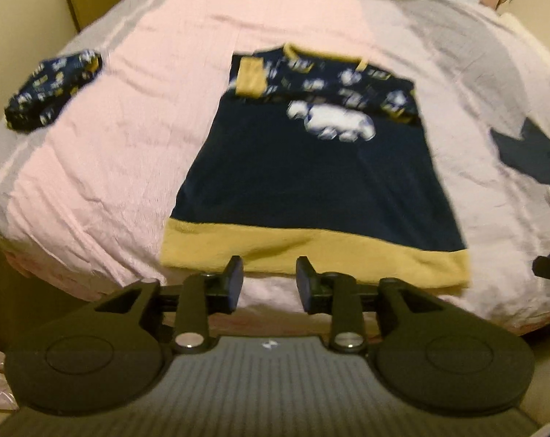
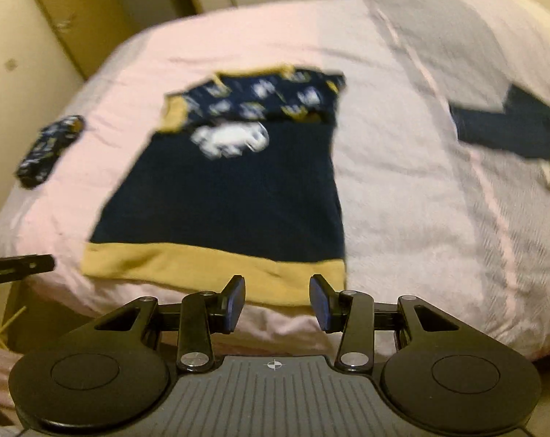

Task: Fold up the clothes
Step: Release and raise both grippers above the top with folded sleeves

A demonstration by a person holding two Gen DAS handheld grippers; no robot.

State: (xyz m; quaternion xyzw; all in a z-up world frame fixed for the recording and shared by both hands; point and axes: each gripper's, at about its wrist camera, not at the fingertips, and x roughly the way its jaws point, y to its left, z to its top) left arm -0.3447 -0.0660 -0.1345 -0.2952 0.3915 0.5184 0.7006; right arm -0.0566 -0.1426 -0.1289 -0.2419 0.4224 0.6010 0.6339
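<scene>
A: Where's the shirt (image 1: 311, 182)?

B: Flat on the bed (image 1: 111, 145), just ahead of both sets of fingers. Its sleeves already lie folded across the chest, and its yellow hem is the edge nearest the fingers. The collar points away, so the long axis runs straight out from the fingertips.

A: And the grippers?

B: The left gripper (image 1: 269, 280) and right gripper (image 2: 277, 300) both stand parted, holding nothing, just short of the hem.

A: How would you handle a fold here?

B: I'd judge pinching the hem near its two corners, level, then carrying it toward the collar evenly. A small patterned bundle (image 1: 52, 91) lies far left of the fingers, and a dark garment (image 2: 511, 127) far right.
</scene>
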